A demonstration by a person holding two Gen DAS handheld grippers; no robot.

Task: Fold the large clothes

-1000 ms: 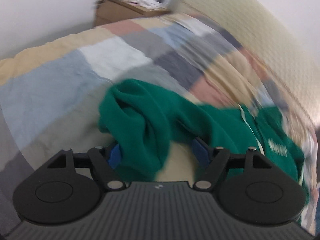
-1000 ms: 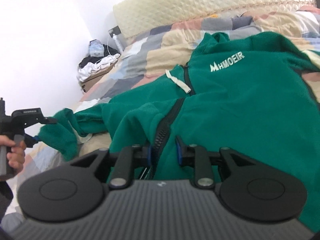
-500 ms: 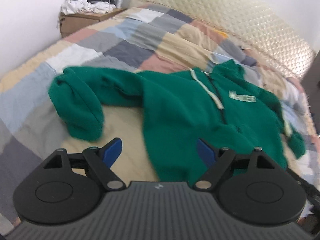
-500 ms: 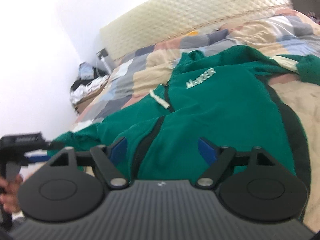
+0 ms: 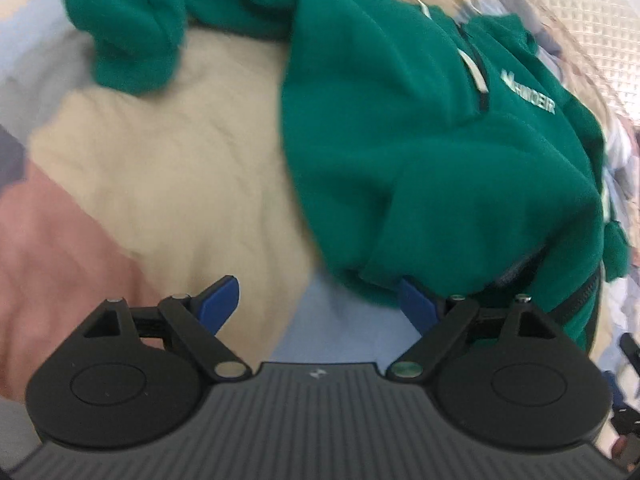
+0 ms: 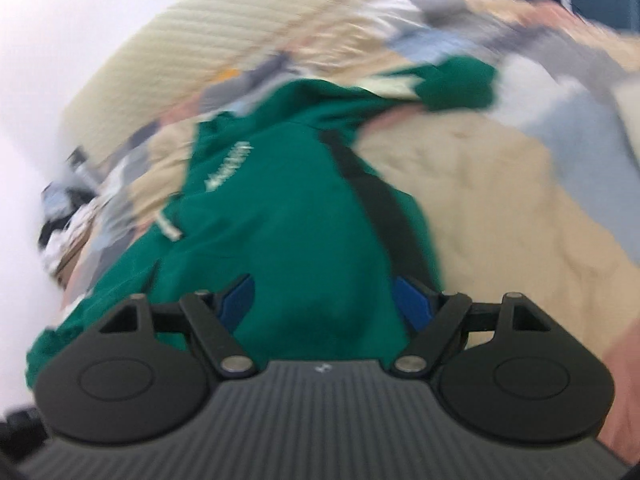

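Observation:
A green fleece jacket (image 5: 420, 128) with a white chest logo and a dark zip lies spread on the patchwork bedspread (image 5: 168, 168). One sleeve (image 5: 128, 28) is bunched at the upper left of the left wrist view. My left gripper (image 5: 320, 300) is open, just below the jacket's hem, its right fingertip at the hem's edge. In the right wrist view the jacket (image 6: 288, 208) fills the middle, its other sleeve (image 6: 452, 84) stretching to the upper right. My right gripper (image 6: 328, 300) is open low over the jacket's lower part, not pinching it.
A quilted cream headboard (image 6: 200, 56) runs behind the bed. A bedside stand with piled clothes (image 6: 68, 208) shows blurred at the left of the right wrist view. The bedspread (image 6: 500, 200) lies bare to the right of the jacket.
The left gripper let go of the sleeve and swung to the jacket's hem, tipping downward. The right gripper opened off the zip area and slid toward the jacket's side, rolling as it went.

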